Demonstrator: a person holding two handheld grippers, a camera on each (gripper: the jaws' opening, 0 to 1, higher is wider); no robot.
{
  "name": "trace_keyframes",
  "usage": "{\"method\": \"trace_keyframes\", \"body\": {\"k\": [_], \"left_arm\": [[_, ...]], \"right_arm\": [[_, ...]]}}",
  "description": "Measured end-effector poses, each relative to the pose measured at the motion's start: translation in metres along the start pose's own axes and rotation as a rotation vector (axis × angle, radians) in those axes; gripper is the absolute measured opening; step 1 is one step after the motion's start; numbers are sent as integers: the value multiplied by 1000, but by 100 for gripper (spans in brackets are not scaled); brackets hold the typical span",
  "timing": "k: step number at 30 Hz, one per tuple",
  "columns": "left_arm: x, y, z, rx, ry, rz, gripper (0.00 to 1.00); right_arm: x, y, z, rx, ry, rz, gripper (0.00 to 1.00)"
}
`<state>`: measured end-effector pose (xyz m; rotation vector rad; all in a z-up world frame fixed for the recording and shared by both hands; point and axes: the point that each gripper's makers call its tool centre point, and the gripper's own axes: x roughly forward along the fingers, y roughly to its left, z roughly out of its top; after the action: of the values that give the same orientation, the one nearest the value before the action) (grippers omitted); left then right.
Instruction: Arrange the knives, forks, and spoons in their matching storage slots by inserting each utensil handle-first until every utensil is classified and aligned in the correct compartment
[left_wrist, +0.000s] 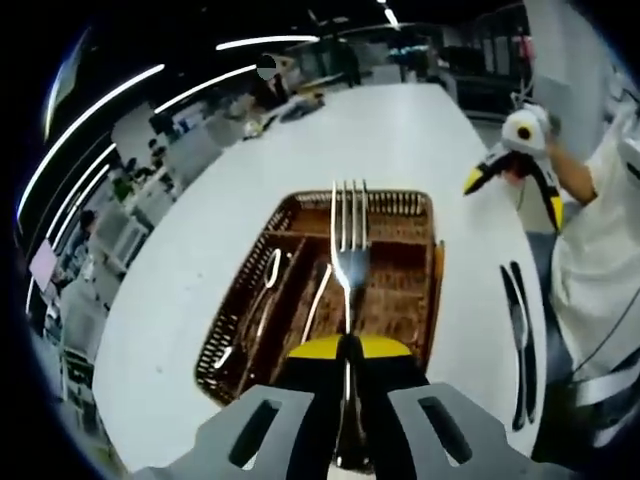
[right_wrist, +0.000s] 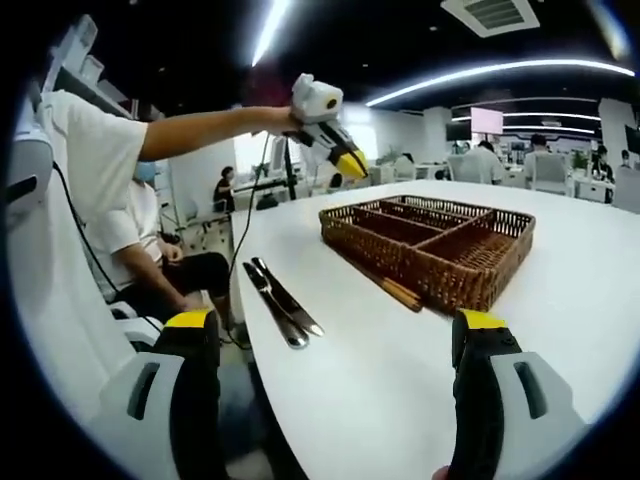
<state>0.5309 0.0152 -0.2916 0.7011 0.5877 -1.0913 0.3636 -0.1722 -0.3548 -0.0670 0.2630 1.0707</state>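
left gripper view: the left gripper (left_wrist: 347, 352) has its yellow-tipped jaws pinched tight on a fork (left_wrist: 349, 245), gripped on the handle just below the head. the fork sticks straight out, tines pointing away, riding above the wicker tray (left_wrist: 418, 215). the tray sits on a white table (left_wrist: 380, 130), split into long slots. a spoon (left_wrist: 268, 285) lies in a left slot, and another shiny utensil (left_wrist: 318, 295) lies in the slot beside it; i cannot tell what kind it is. along the tray's right edge a thin orange-brown stick (left_wrist: 439, 275) lies on the table. further right, near the table edge, two knives (left_wrist: 518, 335) lie side by side. up at the right, the right gripper (left_wrist: 510, 165) shows, yellow tips spread, with a person in white behind it.

right gripper view: the right gripper (right_wrist: 335, 345) has its jaws wide apart, nothing between them, low over the table (right_wrist: 400, 390). the tray (right_wrist: 430, 255) stands ahead. the stick (right_wrist: 385, 283) lies just beside its near wall. the knives (right_wrist: 280, 300) lie together to the left, near the table edge. the left gripper (right_wrist: 345, 158) shows up high, held out by the person's arm above the tray's far corner; from here i cannot tell its grip.
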Motion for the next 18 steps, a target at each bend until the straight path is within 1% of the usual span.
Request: {"method": "trace_keyframes", "body": {"k": [3,5,8,10,13,16,18], "left_arm": [[2,5,-3,-1,21,-1,3],[4,8,-5,4,35,0,3],[8,12,-7,4,43,-2,3],[10,14,-7,-2,46,-4,3],[13,16,-7,11,52,-7,3],[16,21,-7,27,72,-7,3],[15,25,-4,29,71,-3,3]], "right_arm": [[-2,-10,2,-5,-7,-32,100],[-3,-15,6,-18,-29,-50,100],[-6,-17,9,-17,-49,-52,100],[-5,-19,7,-17,-47,-55,100],[-4,-22,2,-13,-31,-61,100],[-3,-23,0,-7,-25,-60,100],[-2,-23,0,-7,-21,-59,100]]}}
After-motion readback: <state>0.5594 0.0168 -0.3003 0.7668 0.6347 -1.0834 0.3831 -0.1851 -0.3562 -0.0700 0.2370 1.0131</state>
